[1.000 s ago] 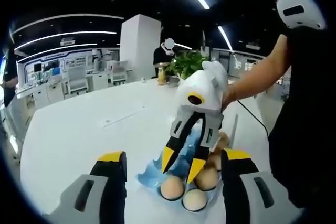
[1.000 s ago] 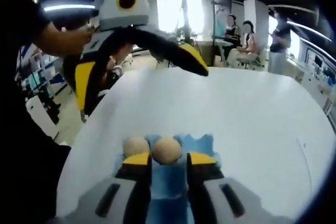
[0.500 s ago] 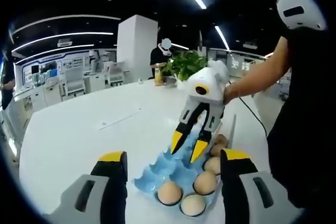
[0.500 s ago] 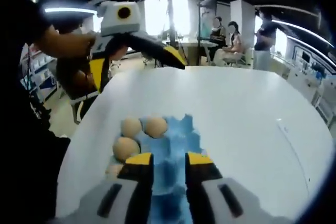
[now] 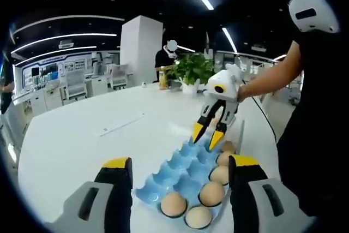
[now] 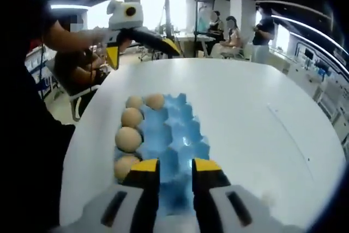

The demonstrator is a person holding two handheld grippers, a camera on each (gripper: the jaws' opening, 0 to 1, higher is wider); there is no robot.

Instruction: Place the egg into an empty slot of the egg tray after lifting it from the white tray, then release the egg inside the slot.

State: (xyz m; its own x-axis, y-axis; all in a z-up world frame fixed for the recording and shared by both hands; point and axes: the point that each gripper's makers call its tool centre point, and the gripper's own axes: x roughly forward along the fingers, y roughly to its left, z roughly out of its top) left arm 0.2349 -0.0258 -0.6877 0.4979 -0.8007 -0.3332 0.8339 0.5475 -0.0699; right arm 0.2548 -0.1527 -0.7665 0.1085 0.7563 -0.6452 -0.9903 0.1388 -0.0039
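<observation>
On worktop (image 6: 245, 113): egg tray (image 6: 172, 135) being filled, five eggs (image 6: 128, 139) seated.
Both tongs, left (image 5: 180, 170) & right (image 6: 175, 168), being held apart, empty; blue slots remaining.

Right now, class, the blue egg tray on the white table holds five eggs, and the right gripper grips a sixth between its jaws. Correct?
Not quite. In the right gripper view the right gripper holds nothing; its jaws stand apart over the blue egg tray. Five eggs sit in it, on the white table.

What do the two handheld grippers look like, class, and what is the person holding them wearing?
Each gripper has grey jaw bases, black fingers and yellow tips, as on the left gripper and the right gripper. The right gripper's white body carries a yellow-ringed lens. The person wears a black sleeve.
</observation>
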